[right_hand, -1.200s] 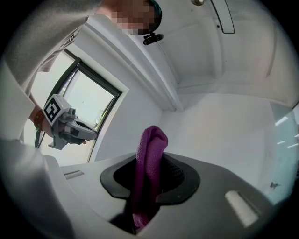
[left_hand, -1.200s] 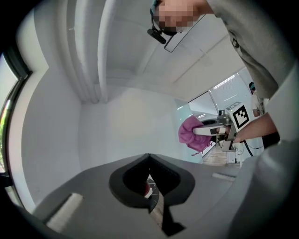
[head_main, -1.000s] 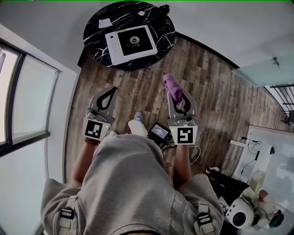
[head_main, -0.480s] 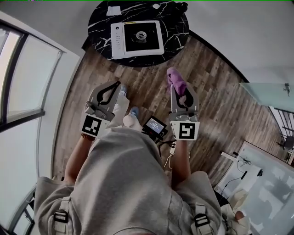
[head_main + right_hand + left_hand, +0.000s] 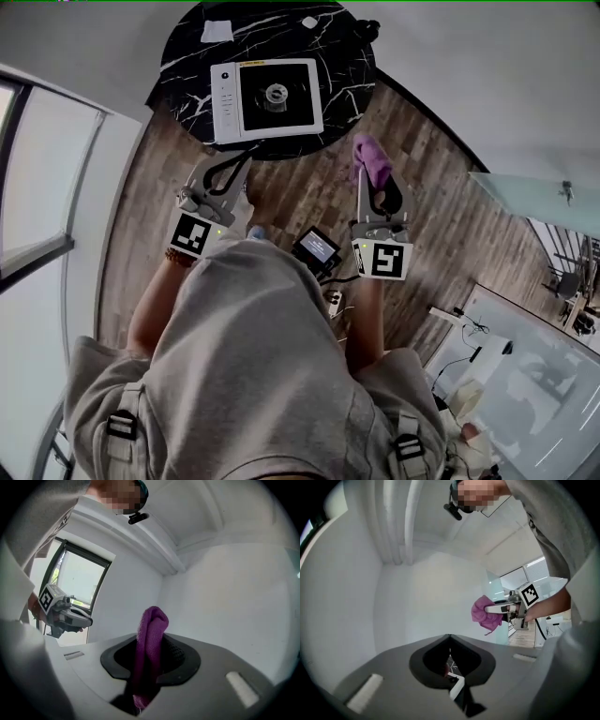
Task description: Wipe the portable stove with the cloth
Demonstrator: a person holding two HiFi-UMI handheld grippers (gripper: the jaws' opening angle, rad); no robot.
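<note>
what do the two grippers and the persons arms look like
Both are grey, each with two long jaws curving round a black teardrop-shaped opening. The left gripper and right gripper each carry a white cube with black square markers at the back end. The person wears a grey short-sleeved top, forearms bare, and a dark band on the left wrist.

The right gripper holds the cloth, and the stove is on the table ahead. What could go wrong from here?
1. The cloth is bunched in the right gripper; hard jaw tips might scrape the stove.
2. The stove lies near the table's front edge, and the shut, empty left gripper is not steadying it, so wiping could shift it.
</note>
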